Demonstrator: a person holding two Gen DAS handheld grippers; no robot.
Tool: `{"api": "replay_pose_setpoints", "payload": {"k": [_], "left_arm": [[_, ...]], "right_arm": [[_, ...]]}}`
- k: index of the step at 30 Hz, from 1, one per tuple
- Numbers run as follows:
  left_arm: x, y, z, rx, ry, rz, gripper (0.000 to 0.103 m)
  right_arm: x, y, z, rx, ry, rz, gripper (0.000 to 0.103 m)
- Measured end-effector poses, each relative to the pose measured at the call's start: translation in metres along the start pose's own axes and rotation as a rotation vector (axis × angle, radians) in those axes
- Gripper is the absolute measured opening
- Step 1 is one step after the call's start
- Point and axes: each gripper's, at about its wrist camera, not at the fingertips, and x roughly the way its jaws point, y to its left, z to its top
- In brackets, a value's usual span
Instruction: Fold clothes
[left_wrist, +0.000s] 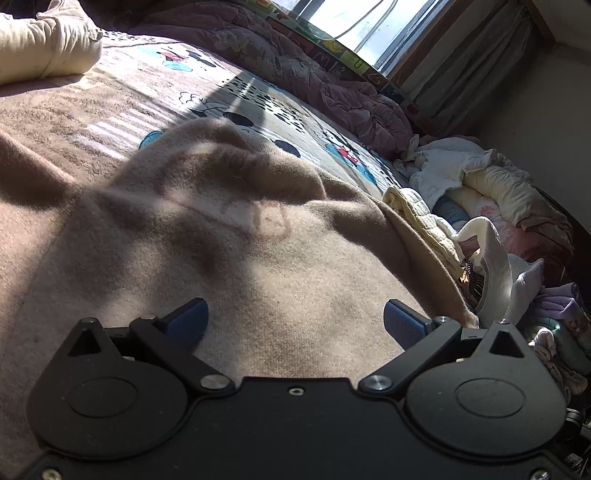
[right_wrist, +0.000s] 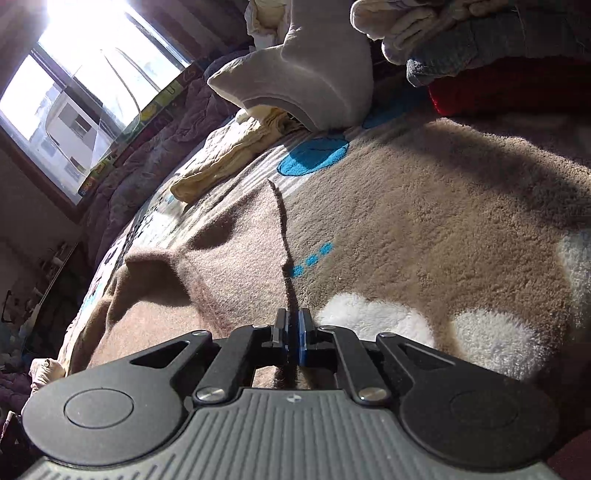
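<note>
A brown knit garment (left_wrist: 229, 236) lies rumpled on the patterned bed blanket (left_wrist: 155, 96). My left gripper (left_wrist: 295, 325) is open just above it, with blue pads (left_wrist: 188, 321) spread wide and nothing between them. In the right wrist view the same brown garment (right_wrist: 221, 251) lies on the fluffy blanket (right_wrist: 424, 229). My right gripper (right_wrist: 293, 325) is shut on the garment's edge, which runs as a thin raised fold away from the jaws.
A pile of loose clothes (left_wrist: 491, 206) lies at the bed's right side. A cream bundle (left_wrist: 44, 44) sits far left. A purple quilt (left_wrist: 314, 74) runs under the window (left_wrist: 369, 22). A yellow cloth (right_wrist: 229, 158), grey garment (right_wrist: 314, 74) and stacked clothes (right_wrist: 498, 55) lie beyond.
</note>
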Motion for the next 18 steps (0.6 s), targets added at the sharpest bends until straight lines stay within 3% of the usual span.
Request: {"api": "replay_pose_setpoints", "payload": {"k": [3, 6, 14, 18], "left_arm": [[-0.003, -0.004, 0.007, 0.014, -0.029, -0.009, 0.102], [-0.001, -0.002, 0.012, 0.002, -0.043, -0.019, 0.102], [0.019, 0.007, 0.018, -0.035, -0.016, -0.023, 0.102], [0.028, 0.014, 0.019, -0.032, 0.005, -0.022, 0.102]], "right_arm": [[-0.008, 0.031, 0.006, -0.219, -0.073, -0.002, 0.010], [0.006, 0.077, 0.011, -0.465, -0.069, 0.020, 0.011], [0.084, 0.202, 0.014, -0.927, -0.001, 0.040, 0.033], [0.132, 0.251, 0.010, -1.101, 0.034, 0.011, 0.034]]}}
